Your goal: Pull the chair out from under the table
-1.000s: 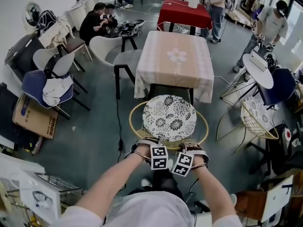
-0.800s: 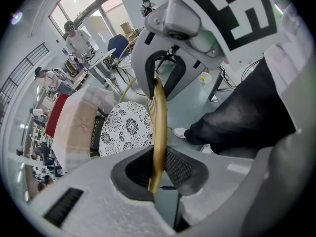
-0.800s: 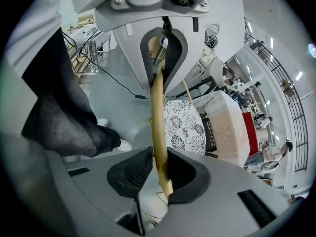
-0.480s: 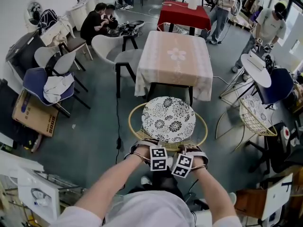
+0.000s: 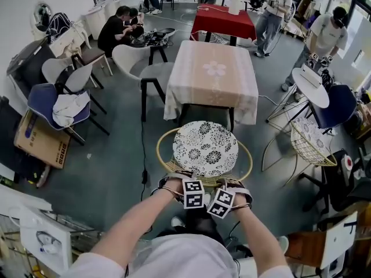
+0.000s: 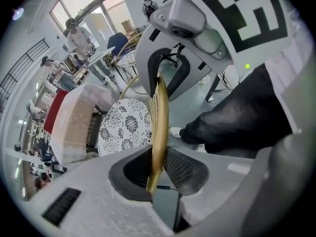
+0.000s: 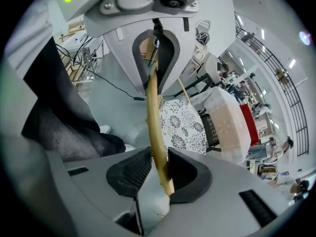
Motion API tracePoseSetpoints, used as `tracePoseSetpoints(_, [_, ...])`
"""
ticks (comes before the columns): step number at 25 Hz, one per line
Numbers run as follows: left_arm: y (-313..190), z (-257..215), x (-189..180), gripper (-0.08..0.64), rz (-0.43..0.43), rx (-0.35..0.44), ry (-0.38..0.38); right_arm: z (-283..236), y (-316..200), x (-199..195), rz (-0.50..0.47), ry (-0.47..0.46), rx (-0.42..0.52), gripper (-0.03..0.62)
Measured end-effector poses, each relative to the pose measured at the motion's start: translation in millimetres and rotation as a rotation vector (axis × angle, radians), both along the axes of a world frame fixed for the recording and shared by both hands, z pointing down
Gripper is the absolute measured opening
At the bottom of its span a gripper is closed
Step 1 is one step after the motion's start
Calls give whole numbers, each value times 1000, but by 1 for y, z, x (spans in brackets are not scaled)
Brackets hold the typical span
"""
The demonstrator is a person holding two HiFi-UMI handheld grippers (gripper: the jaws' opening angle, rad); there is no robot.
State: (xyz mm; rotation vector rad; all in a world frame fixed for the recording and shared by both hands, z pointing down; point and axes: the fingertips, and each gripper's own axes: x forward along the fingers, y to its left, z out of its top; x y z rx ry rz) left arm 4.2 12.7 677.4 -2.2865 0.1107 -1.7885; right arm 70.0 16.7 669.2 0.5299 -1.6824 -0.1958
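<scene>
Grey-green smooth floor (image 5: 116,161) bearing all furniture. Centre: square table draped in pale pink cloth (image 5: 213,80). Just beside its near edge: round rattan chair with black-and-white floral cushion (image 5: 204,148). Left of table: white shell chair (image 5: 128,58). Far: red-clothed table (image 5: 223,19). Near left: brown cardboard box (image 5: 40,143), lying flat. Thin black cable (image 5: 143,138) trailing left of chair.
</scene>
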Motion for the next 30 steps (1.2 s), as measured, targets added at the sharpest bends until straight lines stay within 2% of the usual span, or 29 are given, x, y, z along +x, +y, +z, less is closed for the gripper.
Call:
tracePoseSetpoints(6, [1, -1, 0, 71, -27, -36, 52, -1, 2, -4, 54, -34, -35, 143])
tracePoseSetpoints(10, [6, -3, 0, 138, -77, -89, 106, -12, 3, -9, 79, -88, -18, 146])
tracePoseSetpoints(13, [4, -12, 2, 138, -104, -84, 166, -21, 3, -12, 135, -151, -10, 146])
tracePoseSetpoints(17, [2, -30, 7, 138, -134, -74, 262, -30, 3, -16, 263, -282, -28, 146])
tracePoseSetpoints(20, [2, -46, 9, 138, -191, -85, 359, -43, 2, -19, 361, -388, -24, 146])
tracePoseSetpoints(25, [-7, -83, 16, 137, -380, -150, 583, -70, -8, -15, 534, -571, 1, 144])
tracePoseSetpoints(30, [-18, -122, 18, 137, -521, -160, 758, -104, -20, -9, 699, -731, 56, 109])
